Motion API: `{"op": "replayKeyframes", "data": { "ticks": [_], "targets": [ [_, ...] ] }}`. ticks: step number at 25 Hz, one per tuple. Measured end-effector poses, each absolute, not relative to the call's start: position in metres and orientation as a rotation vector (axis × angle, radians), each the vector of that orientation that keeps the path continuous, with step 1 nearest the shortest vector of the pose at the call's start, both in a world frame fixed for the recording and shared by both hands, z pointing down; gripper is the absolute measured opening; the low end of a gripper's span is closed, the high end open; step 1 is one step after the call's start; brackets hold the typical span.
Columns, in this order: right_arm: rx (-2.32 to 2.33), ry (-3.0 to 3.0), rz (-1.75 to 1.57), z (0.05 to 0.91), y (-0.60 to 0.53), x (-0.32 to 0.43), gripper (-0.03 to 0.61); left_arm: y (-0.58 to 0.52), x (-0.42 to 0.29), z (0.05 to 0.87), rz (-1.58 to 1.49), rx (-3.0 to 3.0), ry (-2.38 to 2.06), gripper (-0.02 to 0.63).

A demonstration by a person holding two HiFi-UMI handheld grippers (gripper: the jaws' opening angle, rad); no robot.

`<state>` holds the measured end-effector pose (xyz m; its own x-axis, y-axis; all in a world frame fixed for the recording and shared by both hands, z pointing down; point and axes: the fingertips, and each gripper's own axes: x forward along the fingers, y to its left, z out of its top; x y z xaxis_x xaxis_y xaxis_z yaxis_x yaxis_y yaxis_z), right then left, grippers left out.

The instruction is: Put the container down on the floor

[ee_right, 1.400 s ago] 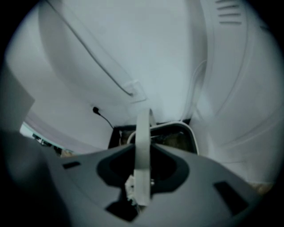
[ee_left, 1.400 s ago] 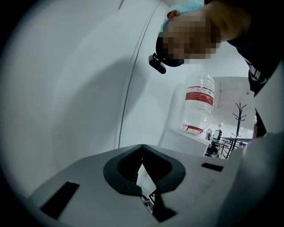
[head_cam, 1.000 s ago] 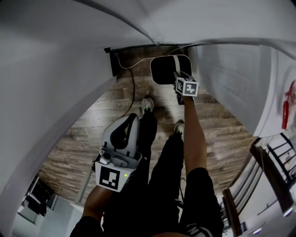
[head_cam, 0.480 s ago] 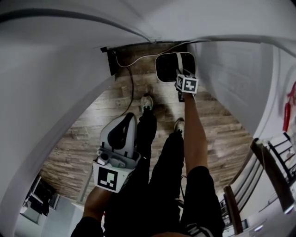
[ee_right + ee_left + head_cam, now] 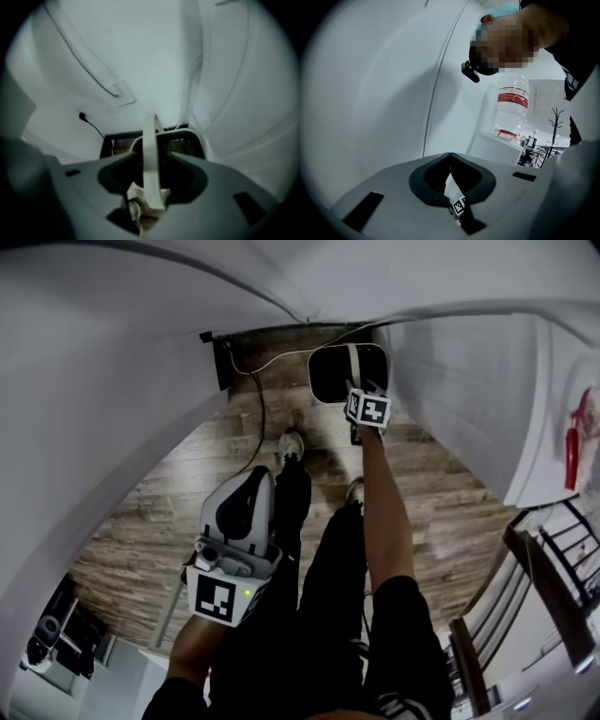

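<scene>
The container (image 5: 330, 376) is a dark, rounded bin with a white rim. It sits low on the wooden floor in the corner between the white walls. Its white strap handle (image 5: 352, 360) arches over it. My right gripper (image 5: 357, 385) reaches down at arm's length to that handle. In the right gripper view the handle (image 5: 149, 136) stands upright between the jaws of the right gripper (image 5: 153, 157); they are opening, with a little gap on each side. My left gripper (image 5: 259, 482) hangs by the person's left thigh, and the left gripper (image 5: 450, 155) is shut on nothing.
White walls close in on the left, back and right. A black cable (image 5: 260, 418) runs over the floor to a dark box (image 5: 222, 364) at the wall. The person's shoes (image 5: 291, 446) stand just short of the container. Dark chairs (image 5: 553, 587) stand at right. A water bottle (image 5: 512, 105) shows behind.
The right gripper has stayed at the container's handle, shifting only slightly to the left. The left gripper has kept its place by the thigh.
</scene>
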<state>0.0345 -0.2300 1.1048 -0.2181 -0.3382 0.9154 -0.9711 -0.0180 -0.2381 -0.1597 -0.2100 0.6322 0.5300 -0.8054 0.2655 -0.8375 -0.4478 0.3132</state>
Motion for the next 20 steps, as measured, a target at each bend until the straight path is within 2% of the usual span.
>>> {"op": "replayKeyframes", "data": {
  "ticks": [9, 10, 12, 13, 20],
  "targets": [
    [1.498, -1.715, 1.257, 1.030, -0.208, 0.041, 0.204, -0.181, -0.149, 0.597, 0.054, 2.397, -1.405, 0.028],
    [1.524, -1.735, 1.265, 1.010, -0.204, 0.042, 0.186, -0.175, -0.148, 0.591, 0.042, 2.393, -1.421, 0.028],
    [1.606, -1.773, 1.253, 0.966, -0.195, 0.051, 0.083, -0.160, -0.144, 0.573, 0.017, 2.389, -1.448, 0.029],
    [1.640, -1.794, 1.248, 0.944, -0.188, 0.054, 0.061, -0.151, -0.141, 0.560, 0.013, 2.396, -1.456, 0.028],
    [1.555, -1.992, 1.199, 0.774, -0.106, 0.053, 0.032, -0.062, -0.115, 0.475, 0.033, 2.429, -1.483, 0.029]
  ]
}}
